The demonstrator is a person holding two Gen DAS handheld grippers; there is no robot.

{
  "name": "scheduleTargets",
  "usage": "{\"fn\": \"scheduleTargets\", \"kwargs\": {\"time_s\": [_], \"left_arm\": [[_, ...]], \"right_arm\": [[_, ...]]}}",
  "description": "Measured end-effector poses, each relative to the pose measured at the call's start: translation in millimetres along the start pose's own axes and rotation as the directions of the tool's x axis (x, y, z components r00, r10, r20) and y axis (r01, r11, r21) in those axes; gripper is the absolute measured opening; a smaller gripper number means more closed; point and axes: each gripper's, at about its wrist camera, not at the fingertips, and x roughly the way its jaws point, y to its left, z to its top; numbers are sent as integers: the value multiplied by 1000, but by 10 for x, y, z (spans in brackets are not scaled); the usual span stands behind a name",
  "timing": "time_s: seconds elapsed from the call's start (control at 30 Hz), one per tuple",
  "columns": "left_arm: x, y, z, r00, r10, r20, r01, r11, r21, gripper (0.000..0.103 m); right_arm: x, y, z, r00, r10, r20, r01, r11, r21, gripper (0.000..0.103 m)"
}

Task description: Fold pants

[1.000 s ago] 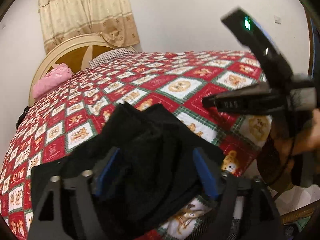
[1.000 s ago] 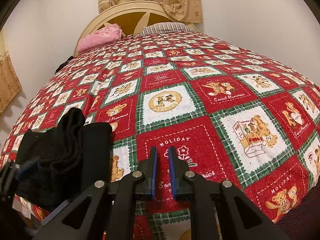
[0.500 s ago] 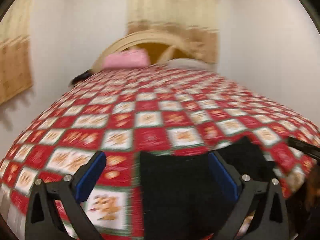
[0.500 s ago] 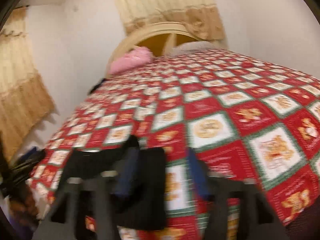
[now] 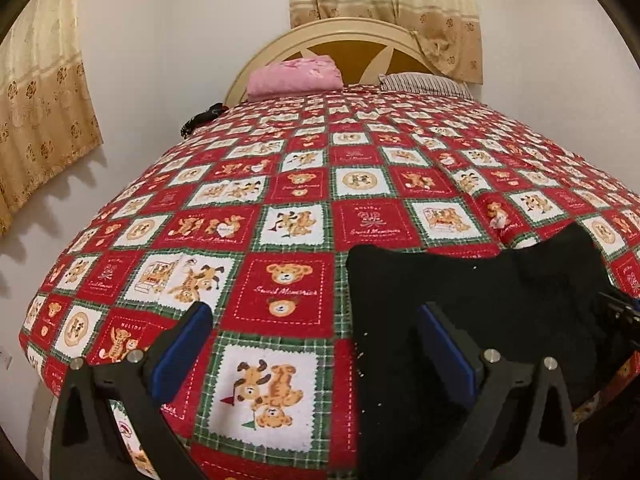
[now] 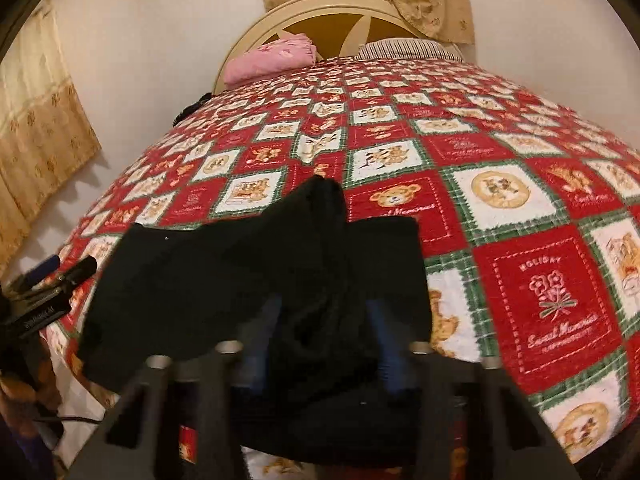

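Pants (image 6: 256, 276), black and bunched, lie near the bedspread's (image 5: 296, 224) edge. Right gripper (image 6: 322, 312) has just been closing, a fold between its jaws. Left gripper (image 5: 316, 340) stands spread wide, empty.

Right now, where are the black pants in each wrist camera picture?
Left wrist view: the black pants lie lower right, at the bedspread's near edge.
Right wrist view: the black pants fill the lower centre-left, a bunched fold between the right gripper's fingers.
Shared landmark: the pink pillow by the headboard.
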Motion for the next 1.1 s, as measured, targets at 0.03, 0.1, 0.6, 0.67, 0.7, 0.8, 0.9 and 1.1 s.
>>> {"fn": "scheduleTargets", "kwargs": {"time_s": [0.03,0.1,0.6,0.67,0.7,0.8,0.9,1.1], "left_arm": [[7,18,3,1000,-2,-2,2,1000,-7,103],[16,52,6,1000,-17,-8,16,999,-30,103],[97,-149,-54,999,-1,-36,2,1000,26,103],[92,-112,-56,999,10,-35,-10,1000,19,103],[80,-98,-49,999,11,-32,-11,1000,14,103],[51,-70,17,1000,12,-9,-12,1000,-1,103],[81,-169,134,1000,9,6,-9,1000,26,103],[306,-495,296,999,46,-21,-43,994,101,103]], "right_arm": [[-9,-11,6,999,30,-15,-30,1000,-7,25],[-51,-17,11,999,46,-24,-47,999,-22,22],[-311,-406,-271,998,53,20,-53,998,15,30],[-383,-466,-202,997,79,9,-79,996,29,31],[-479,-529,-163,996,83,39,-86,995,60,31],[-756,-532,-39,985,3,174,-11,999,45,31],[-807,-361,92,976,1,218,11,999,-52,31],[-288,-17,373,988,45,151,-30,994,-103,31]]}}
